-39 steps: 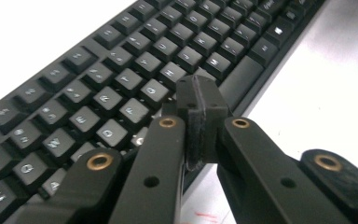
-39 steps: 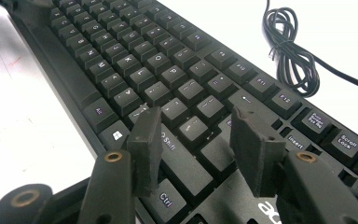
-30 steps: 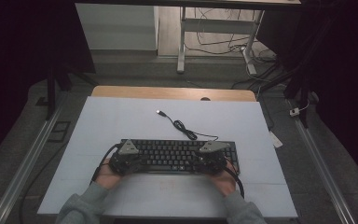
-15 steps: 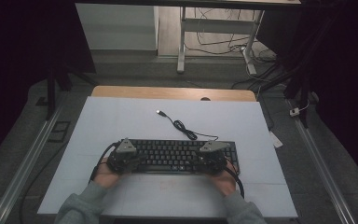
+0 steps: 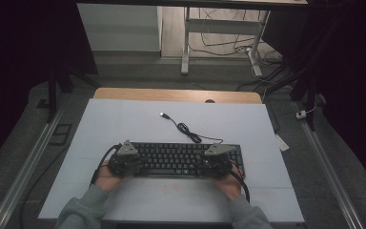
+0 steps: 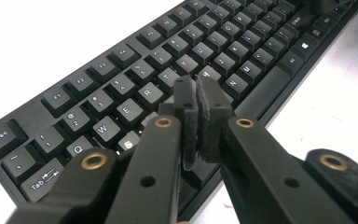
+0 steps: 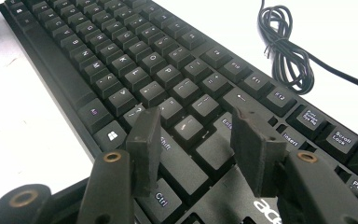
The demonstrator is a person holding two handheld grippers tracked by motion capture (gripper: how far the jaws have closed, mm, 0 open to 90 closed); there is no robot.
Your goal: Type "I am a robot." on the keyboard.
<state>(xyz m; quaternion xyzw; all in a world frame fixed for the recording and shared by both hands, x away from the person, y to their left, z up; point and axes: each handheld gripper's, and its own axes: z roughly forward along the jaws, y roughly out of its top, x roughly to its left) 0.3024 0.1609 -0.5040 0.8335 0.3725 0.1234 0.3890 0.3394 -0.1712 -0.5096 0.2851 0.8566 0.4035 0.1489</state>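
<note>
Hand-held gripper work at this moment centred on a black keyboard (image 5: 181, 159), which lay across the lower middle of the high view on the pale desk (image 5: 124, 119), its long axis running left to right in the frame. Its cable (image 5: 190, 133) trailed from the back edge toward the upper middle of the picture and ended in a loose plug.

Both hands came in from the bottom edge and sat at opposite ends of the board. The left hand-held gripper (image 5: 124, 160) covered the keyboard's left end and the right hand-held gripper (image 5: 218, 161) its right end, so each was about equally near its own half; the keys lay directly ahead of and beneath both sets of jaws.

From the left gripper view, the left hand-held gripper (image 6: 200, 109) had its pads pressed together with nothing between them, poised over the letter keys near R and T, seemingly to poke a key with the closed tip. From the right gripper view, the right hand-held gripper (image 7: 200, 140) stood with jaws wide apart above the Shift and Enter keys, clamping nothing.

Key legends and the coiled bundle in the cable (image 7: 284, 51) were legible in the gripper views; the high view alone gave the keyboard's whole outline and both hands at once.
</note>
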